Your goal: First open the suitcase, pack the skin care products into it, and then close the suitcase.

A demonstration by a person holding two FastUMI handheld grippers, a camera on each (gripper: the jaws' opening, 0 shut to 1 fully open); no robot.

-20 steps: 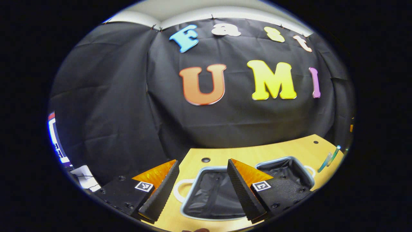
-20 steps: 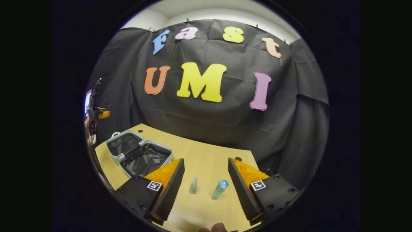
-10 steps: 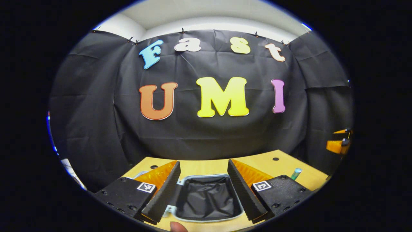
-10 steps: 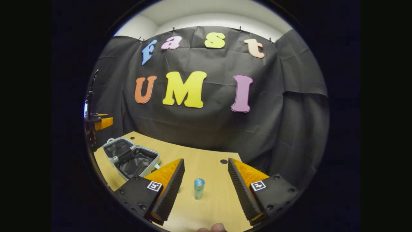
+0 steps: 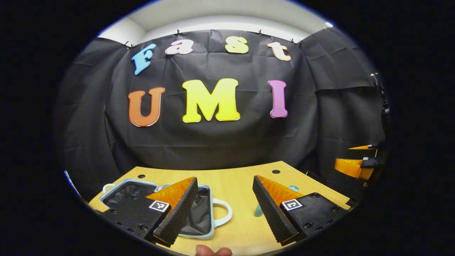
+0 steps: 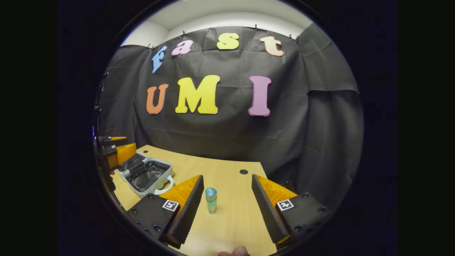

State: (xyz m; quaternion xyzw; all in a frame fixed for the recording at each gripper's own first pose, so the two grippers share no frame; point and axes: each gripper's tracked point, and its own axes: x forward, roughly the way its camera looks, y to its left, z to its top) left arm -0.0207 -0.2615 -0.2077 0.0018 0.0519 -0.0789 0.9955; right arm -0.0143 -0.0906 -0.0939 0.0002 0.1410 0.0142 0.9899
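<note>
- Suitcase lies open on the table, far left in the right gripper view, so packing is on
- Right gripper hangs with fingers wide apart, holding nothing; the blue-capped bottle stands between them, nearer the left finger
- My advice: centre on the bottle, come in low, squeeze below the cap so it won't tip
- Left gripper spread open and empty, level just right of the suitcase
</note>
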